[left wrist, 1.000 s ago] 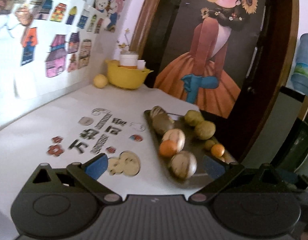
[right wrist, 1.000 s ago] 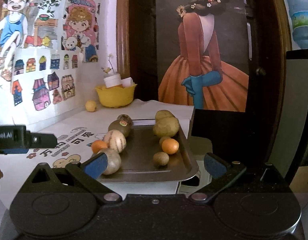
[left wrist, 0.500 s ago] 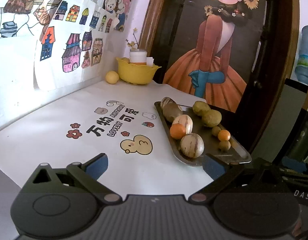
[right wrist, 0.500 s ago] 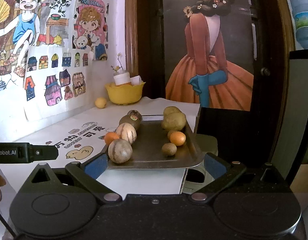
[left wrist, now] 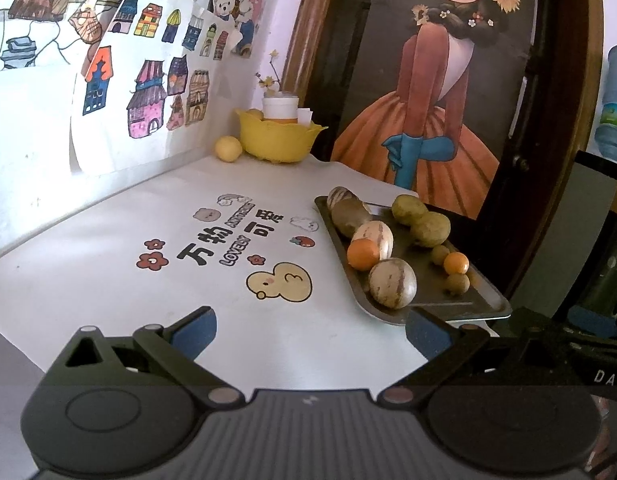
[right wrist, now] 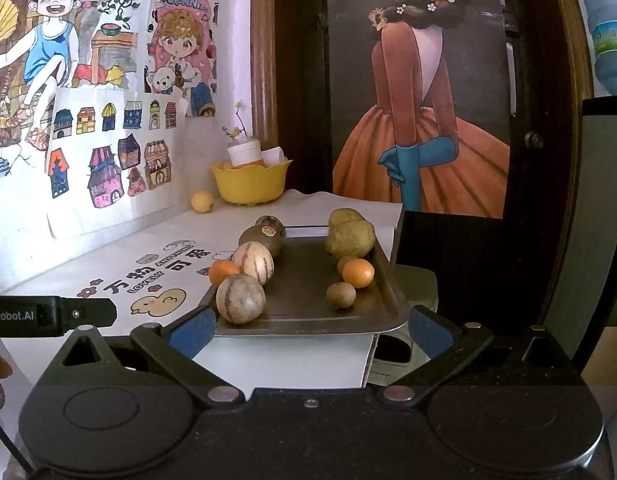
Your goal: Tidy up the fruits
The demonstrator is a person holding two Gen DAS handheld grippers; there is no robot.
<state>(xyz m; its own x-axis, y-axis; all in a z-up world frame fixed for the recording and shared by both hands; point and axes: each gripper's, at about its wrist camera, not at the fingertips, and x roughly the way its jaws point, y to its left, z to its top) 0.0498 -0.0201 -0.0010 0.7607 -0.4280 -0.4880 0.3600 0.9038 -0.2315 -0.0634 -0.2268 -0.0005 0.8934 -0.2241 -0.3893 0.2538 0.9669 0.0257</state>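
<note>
A dark metal tray (left wrist: 464, 300) (right wrist: 308, 292) lies at the right edge of the white table and holds several fruits: striped tan melons (left wrist: 392, 283) (right wrist: 240, 298), oranges (left wrist: 362, 254) (right wrist: 358, 273), brown kiwis (right wrist: 266, 238) and green-yellow fruits (left wrist: 430, 229) (right wrist: 350, 239). My left gripper (left wrist: 310, 330) is open and empty, low over the table's near edge, left of the tray. My right gripper (right wrist: 310, 326) is open and empty, just in front of the tray's near rim.
A yellow bowl (left wrist: 278, 141) (right wrist: 248, 182) with a white jar stands at the table's back corner, with a yellow fruit (left wrist: 228, 149) (right wrist: 202, 201) beside it. The left gripper's body (right wrist: 52, 315) juts in at the left of the right wrist view. Walls with drawings stand left, a dark door behind.
Both grippers have drawn back from the tray, so the tray and fruits look farther away. The left gripper's view has swung to take in more of the table. Both jaws stay open.
</note>
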